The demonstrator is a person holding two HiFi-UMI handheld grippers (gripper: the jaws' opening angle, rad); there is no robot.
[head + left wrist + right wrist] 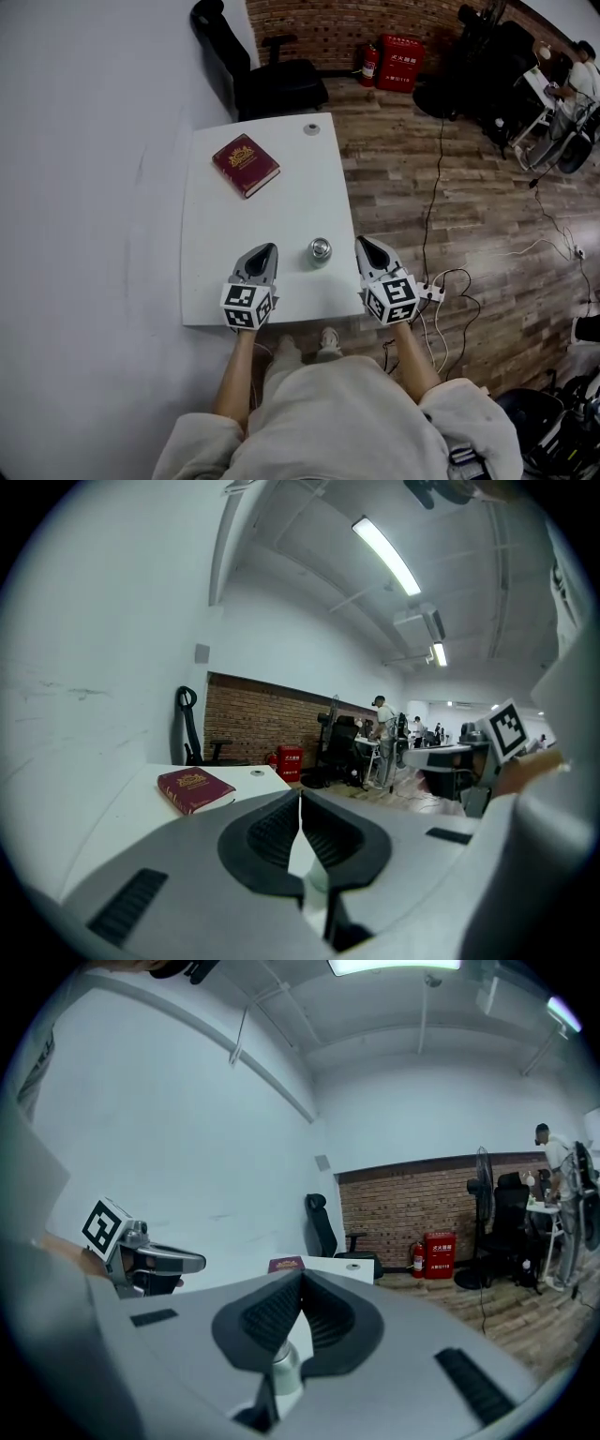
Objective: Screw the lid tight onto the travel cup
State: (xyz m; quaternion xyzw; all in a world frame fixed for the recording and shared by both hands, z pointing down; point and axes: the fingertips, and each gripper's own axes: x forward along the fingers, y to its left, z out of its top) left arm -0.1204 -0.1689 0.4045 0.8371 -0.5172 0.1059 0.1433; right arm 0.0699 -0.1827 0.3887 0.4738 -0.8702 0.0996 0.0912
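Currently left gripper (268,249) and right gripper (364,245) are closed and empty, flanking the travel cup (320,250) near the table's (281,197) near right corner. Risk: closed jaws knock it over that edge.

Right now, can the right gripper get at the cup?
Probably yes. The cup stands just left of the right gripper on bare table, with nothing between them. Its jaws are shut, though, so they must open first.

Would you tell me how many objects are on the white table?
3: a red book far left, a small grey disc at the far edge, a metal cup near the front edge.
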